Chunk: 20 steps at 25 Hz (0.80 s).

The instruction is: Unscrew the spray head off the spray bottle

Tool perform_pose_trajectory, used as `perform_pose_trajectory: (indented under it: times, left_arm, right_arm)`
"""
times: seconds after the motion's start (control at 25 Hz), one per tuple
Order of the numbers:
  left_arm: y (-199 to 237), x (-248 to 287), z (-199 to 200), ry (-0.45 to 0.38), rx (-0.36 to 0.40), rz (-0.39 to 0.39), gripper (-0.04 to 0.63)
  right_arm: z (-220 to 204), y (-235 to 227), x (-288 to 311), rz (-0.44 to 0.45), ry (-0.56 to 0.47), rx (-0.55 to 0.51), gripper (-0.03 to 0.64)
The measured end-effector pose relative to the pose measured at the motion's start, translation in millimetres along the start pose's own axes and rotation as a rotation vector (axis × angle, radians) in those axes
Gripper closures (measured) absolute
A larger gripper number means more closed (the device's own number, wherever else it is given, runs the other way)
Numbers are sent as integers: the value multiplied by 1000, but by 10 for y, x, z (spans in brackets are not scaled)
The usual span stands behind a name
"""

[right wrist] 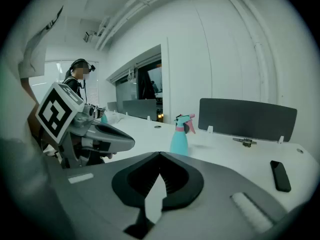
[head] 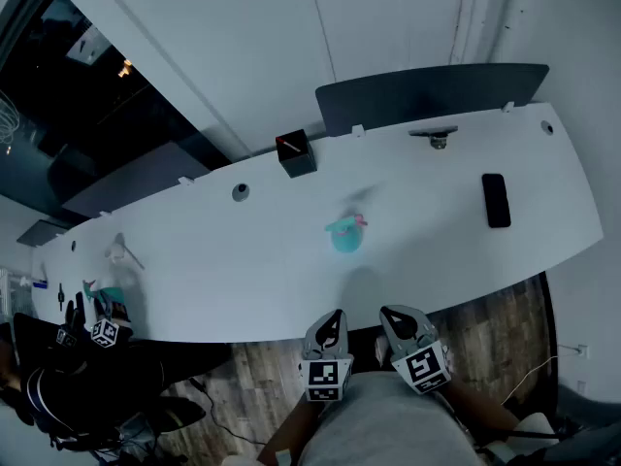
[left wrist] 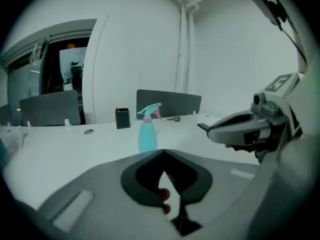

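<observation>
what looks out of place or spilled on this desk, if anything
Nothing stands out. The spray bottle stands upright on the white desk, head still on, with no puddle around it. The phone lies flat to its right, and the black box sits upright by the divider.

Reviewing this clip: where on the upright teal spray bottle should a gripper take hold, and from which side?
Take the teal plastic spray bottle round its smooth body, below the pink collar, coming level from the near edge of the white desk. It stands upright, nothing touching it, and this leaves the spray head free to turn.
</observation>
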<state>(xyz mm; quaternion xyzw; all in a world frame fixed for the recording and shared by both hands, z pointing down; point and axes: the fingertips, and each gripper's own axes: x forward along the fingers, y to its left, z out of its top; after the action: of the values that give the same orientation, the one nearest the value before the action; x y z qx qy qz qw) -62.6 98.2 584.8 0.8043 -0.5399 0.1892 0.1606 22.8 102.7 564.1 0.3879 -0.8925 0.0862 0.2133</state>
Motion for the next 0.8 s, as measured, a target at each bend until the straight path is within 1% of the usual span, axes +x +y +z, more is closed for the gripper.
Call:
perform_pose_trajectory:
  times: [0.12, 0.24, 0.36, 0.44, 0.6, 0.8]
  left_arm:
    - [338, 214, 136, 21, 27, -47, 594]
    - [601, 471, 219, 25, 28, -81, 594]
    - [702, 616, 170, 48, 12, -112, 594]
    - [730, 670, 144, 62, 9, -121, 594]
    - [793, 768, 122, 74, 10, -106, 594]
    - [816, 872, 179, 75, 16, -57, 594]
  right_arm:
    - [186, -13, 267, -20, 28, -2, 615]
    - [276, -99, 548, -55, 49, 9, 615]
    - [250, -123, 704, -77, 80, 30, 615]
    - [235, -133, 771, -75, 97, 38, 615]
    - [206, -155, 919, -35, 121, 24, 615]
    - [290, -234, 1032, 35, 103, -15, 615]
